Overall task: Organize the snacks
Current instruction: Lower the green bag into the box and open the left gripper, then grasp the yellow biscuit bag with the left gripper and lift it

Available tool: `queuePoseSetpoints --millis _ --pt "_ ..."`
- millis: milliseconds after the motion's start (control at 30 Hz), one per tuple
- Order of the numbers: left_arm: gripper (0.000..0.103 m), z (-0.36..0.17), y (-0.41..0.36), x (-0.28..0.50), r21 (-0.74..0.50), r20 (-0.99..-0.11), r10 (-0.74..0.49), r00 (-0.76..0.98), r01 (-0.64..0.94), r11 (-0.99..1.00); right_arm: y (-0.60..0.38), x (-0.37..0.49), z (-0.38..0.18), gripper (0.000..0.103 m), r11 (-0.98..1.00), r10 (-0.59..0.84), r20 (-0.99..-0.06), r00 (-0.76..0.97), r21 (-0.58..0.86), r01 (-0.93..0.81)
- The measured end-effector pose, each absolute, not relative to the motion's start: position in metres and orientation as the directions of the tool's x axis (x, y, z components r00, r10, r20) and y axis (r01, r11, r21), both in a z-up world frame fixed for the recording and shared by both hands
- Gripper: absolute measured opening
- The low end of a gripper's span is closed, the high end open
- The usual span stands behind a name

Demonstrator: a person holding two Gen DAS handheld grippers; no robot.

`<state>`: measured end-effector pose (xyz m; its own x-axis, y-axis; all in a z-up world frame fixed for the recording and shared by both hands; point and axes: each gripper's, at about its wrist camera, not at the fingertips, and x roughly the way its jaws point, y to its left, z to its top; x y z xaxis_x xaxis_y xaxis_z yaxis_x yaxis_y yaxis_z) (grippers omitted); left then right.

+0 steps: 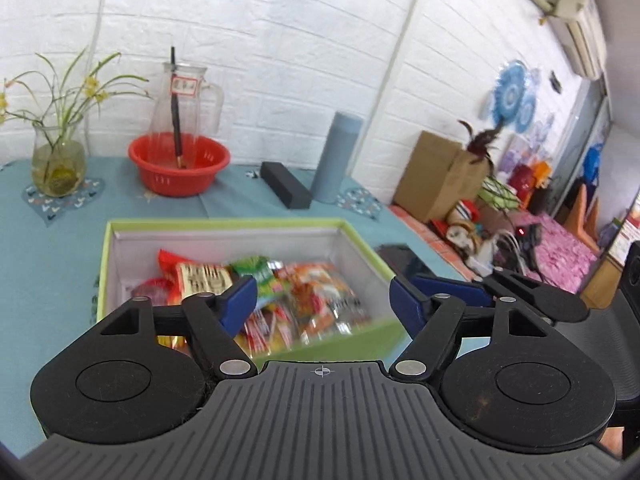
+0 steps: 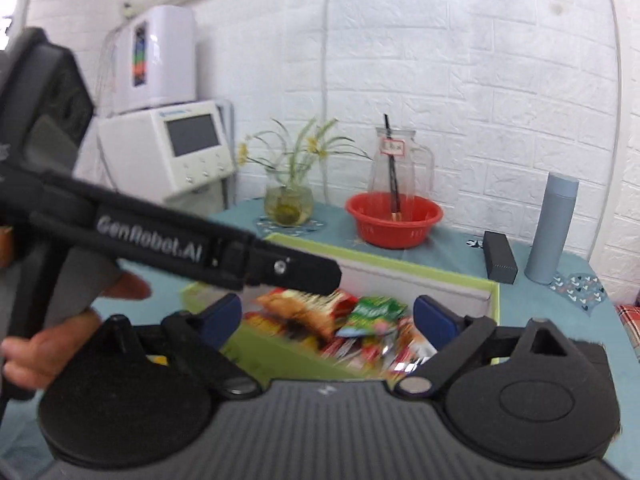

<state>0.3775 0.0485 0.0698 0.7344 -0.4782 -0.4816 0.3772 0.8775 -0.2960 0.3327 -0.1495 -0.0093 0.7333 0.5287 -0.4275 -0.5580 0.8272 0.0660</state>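
At centre frame, snack packets (image 1: 280, 300) fill the green-rimmed box (image 1: 224, 224); light, crinkly and slippery, best pinched by a sealed edge; left gripper (image 1: 324, 300) and right gripper (image 2: 328, 316) both released, empty.

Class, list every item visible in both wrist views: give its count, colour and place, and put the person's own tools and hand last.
box: one, green-rimmed, mid-table
snack packets: several, red, orange, green, inside box
basin: one, red, back of table
glass jug: one, clear, standing in basin
vase: one, glass, yellow flowers, back left
flask: one, grey-blue, back right
black case: one, beside flask
tablecloth: one, teal
left gripper: open, blue pads, over box
right gripper: open, over box
left hand: one, holding left gripper's handle
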Motion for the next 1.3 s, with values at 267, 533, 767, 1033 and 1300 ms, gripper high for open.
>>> queuePoseSetpoints --millis 267,533,767,1033,1300 --pt "0.051 0.012 0.041 0.334 -0.238 -0.62 -0.464 0.632 0.412 0.88 -0.133 0.257 -0.06 0.094 0.79 0.589 -0.529 0.611 0.215 -0.575" --pt "0.03 -0.011 0.051 0.343 -0.337 -0.656 -0.527 0.54 0.416 0.845 -0.102 0.285 -0.082 0.095 0.773 0.595 -0.597 0.538 0.242 -0.586" --pt "0.026 -0.008 0.054 0.284 -0.337 -0.651 -0.482 0.587 0.345 0.876 -0.102 0.243 -0.066 0.095 0.742 0.625 -0.567 0.536 0.219 -0.634" --pt "0.026 -0.026 0.077 0.192 -0.474 -0.662 -0.478 0.577 0.171 0.864 -0.094 0.166 -0.069 0.095 0.666 0.673 -0.581 0.458 0.207 -0.717" --pt "0.06 -0.019 0.101 0.165 -0.445 -0.634 -0.391 0.667 0.099 0.89 -0.102 0.148 -0.078 0.094 0.726 0.648 -0.578 0.496 0.274 -0.63"
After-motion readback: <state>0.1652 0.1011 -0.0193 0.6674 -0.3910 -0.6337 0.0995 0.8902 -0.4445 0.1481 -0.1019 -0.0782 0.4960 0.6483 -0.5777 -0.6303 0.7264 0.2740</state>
